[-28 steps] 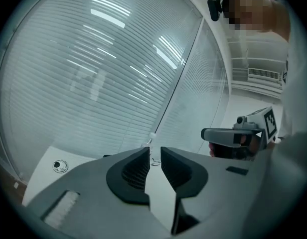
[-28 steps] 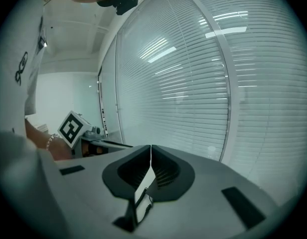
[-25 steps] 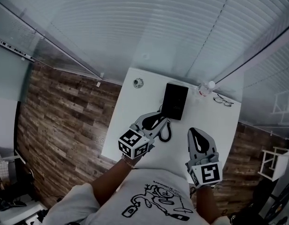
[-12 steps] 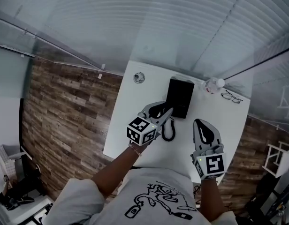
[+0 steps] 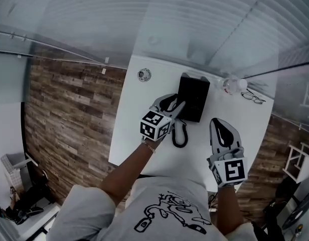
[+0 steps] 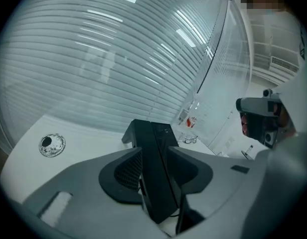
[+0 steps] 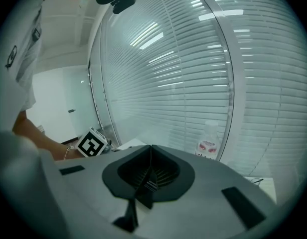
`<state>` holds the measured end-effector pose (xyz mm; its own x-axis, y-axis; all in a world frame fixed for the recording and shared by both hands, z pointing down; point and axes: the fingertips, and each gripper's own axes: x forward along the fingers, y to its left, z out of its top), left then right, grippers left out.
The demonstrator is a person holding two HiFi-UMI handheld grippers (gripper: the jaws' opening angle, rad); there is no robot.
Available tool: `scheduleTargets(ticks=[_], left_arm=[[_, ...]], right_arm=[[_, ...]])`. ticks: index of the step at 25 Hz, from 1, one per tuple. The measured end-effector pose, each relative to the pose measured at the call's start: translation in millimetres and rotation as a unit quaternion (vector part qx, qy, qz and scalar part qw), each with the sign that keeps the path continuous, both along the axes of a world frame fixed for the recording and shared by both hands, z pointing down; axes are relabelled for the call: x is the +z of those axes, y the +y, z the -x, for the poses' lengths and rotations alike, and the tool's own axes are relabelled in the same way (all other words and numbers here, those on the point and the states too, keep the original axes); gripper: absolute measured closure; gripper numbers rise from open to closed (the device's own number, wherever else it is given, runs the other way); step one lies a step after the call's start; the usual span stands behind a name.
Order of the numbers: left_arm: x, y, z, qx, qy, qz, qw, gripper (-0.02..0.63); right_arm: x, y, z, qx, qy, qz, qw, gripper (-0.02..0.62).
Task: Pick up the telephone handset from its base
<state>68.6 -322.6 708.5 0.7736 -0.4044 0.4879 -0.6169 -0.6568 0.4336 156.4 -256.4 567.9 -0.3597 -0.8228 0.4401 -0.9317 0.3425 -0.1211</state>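
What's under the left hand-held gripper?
The handset, on the base, between jaws that have just been opening; its cord trails out. Head view: the left hand-held gripper hides most of it.

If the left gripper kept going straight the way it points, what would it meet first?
The black telephone handset: it already lies between the jaws of the left gripper, which have just been opening and seem clear of it.

Right gripper (image 7: 150, 154) jaws sitting closed, empty. Left gripper's marker cube (image 7: 91, 144) showing left; bottle (image 7: 209, 140) standing right.
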Motion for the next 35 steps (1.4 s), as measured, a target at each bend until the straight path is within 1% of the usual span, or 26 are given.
scheduleTargets(ticks=[3, 6, 11, 15, 21, 28, 35], left_arm=[[14, -10, 1, -0.012, -0.007, 0.005, 0.9999, 0.457], [26, -15, -2, -0.012, -0.009, 0.017, 0.9997, 0.445], [33, -15, -5, -0.005, 0.028, 0.041, 0.9987, 0.437], [30, -13, -5, 0.003, 0.041, 0.055, 0.9977, 0.482], [17, -7, 0, -0.015, 0.049, 0.074, 0.9960, 0.516], [-5, 6, 2, -0.005, 0.054, 0.047, 0.9974, 0.529], [-48, 24, 7, 0.003, 0.069, 0.011, 0.9976, 0.534]], right_arm=[[9, -4, -9, 0.011, -0.002, 0.007, 1.000, 0.589], [16, -4, -14, 0.015, -0.001, 0.017, 1.000, 0.589], [24, -6, -20, 0.027, -0.006, 0.027, 0.999, 0.589], [27, -8, -20, 0.028, -0.006, 0.027, 0.999, 0.589], [18, -6, -15, 0.028, -0.008, 0.022, 0.999, 0.589], [5, 2, -16, 0.025, -0.004, 0.008, 1.000, 0.589], [-22, 15, -10, 0.023, 0.003, -0.013, 1.000, 0.589]])
